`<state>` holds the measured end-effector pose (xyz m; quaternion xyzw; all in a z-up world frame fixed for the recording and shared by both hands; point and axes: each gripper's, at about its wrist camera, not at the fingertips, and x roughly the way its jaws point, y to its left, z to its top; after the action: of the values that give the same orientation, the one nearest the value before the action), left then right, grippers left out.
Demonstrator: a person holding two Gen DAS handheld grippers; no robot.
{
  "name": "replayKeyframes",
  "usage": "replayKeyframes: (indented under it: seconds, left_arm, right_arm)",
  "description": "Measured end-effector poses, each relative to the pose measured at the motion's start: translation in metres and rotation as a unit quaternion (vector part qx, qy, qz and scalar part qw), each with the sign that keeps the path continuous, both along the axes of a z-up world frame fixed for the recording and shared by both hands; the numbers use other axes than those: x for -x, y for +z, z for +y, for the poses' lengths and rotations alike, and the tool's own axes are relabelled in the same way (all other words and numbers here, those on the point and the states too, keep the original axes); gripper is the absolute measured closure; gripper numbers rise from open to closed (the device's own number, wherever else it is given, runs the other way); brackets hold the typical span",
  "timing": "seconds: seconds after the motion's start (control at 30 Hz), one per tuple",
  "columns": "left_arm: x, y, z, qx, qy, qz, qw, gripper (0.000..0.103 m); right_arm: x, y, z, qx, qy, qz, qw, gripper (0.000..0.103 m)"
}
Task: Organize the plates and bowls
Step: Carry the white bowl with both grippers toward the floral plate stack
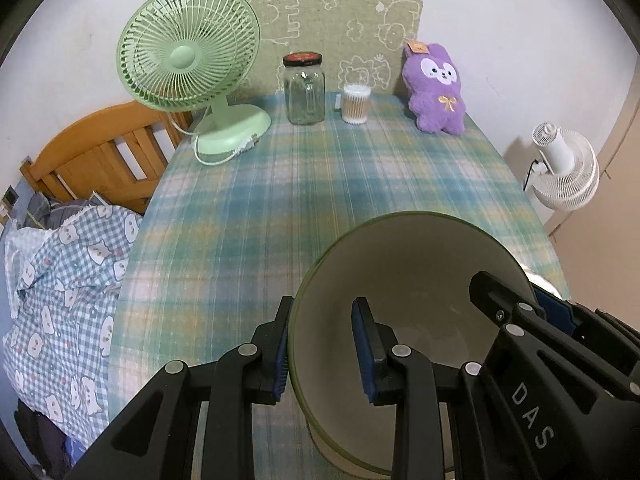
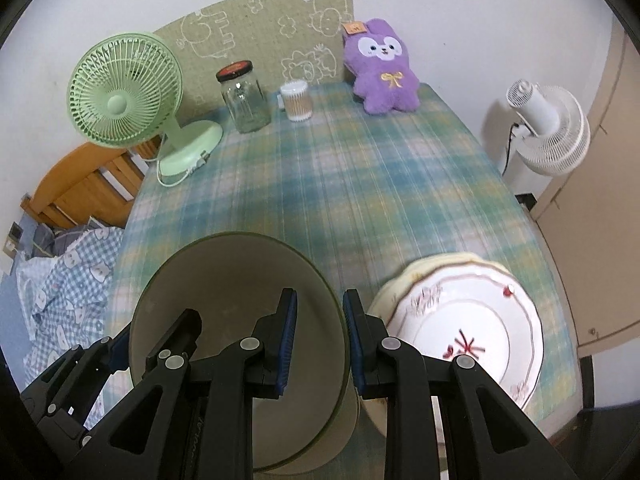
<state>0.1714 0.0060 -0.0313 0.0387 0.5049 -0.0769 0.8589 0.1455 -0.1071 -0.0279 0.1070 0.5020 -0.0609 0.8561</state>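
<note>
A green-rimmed cream bowl [image 1: 424,276] is close below both cameras, and it shows in the right wrist view [image 2: 224,280] too. It seems to sit on another bowl [image 2: 352,420] beneath it. My left gripper [image 1: 324,348] straddles its left rim, one finger outside and one inside. My right gripper [image 2: 318,344] straddles its right rim the same way. Whether either pinches the rim I cannot tell. White flowered plates [image 2: 472,320] are stacked on the table to the right of the bowl.
The table has a plaid cloth [image 1: 320,184]. At its far end stand a green fan [image 1: 188,64], a glass jar [image 1: 304,88], a cotton-swab tub [image 1: 355,103] and a purple plush [image 1: 436,88]. A bed [image 1: 60,280] lies left; a white fan [image 2: 548,128] stands right.
</note>
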Motion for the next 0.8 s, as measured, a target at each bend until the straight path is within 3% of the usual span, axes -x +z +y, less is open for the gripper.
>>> replayKeyframes:
  seconds: [0.8]
  left_arm:
    - [0.022,-0.047,0.006,0.001,-0.012,0.058,0.9983,0.076]
  right_arm:
    - [0.02,-0.047,0.005,0.005,-0.013,0.05,0.999,0.076]
